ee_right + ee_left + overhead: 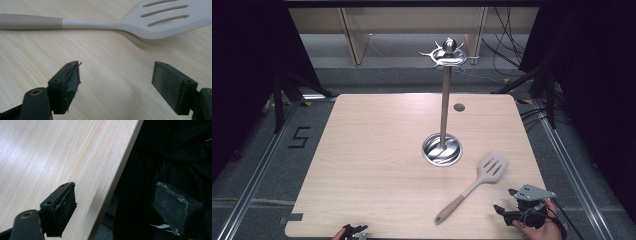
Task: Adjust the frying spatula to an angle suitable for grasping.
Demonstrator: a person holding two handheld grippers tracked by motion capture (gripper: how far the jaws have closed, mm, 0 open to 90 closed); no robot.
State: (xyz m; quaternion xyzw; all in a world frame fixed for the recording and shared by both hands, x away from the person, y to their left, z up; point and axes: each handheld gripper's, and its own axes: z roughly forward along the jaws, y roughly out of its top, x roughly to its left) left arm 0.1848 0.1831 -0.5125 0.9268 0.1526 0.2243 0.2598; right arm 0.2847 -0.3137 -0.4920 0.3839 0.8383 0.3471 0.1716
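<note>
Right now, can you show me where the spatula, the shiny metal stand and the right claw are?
spatula (492, 167): high view, slotted head.
metal stand (445, 105): high view, upright pole.
right claw (116, 86): right gripper view, midway between its open tips.

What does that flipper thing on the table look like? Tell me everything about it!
The spatula is pale cream, smooth like plastic or silicone, with a darker beige grip at the handle's end. Its wide flat head has three long slots. It lies flat on the wooden table, head toward the metal stand, handle pointing to the near edge. Nothing holds it. The right tool sits open beside it, not touching.
</note>
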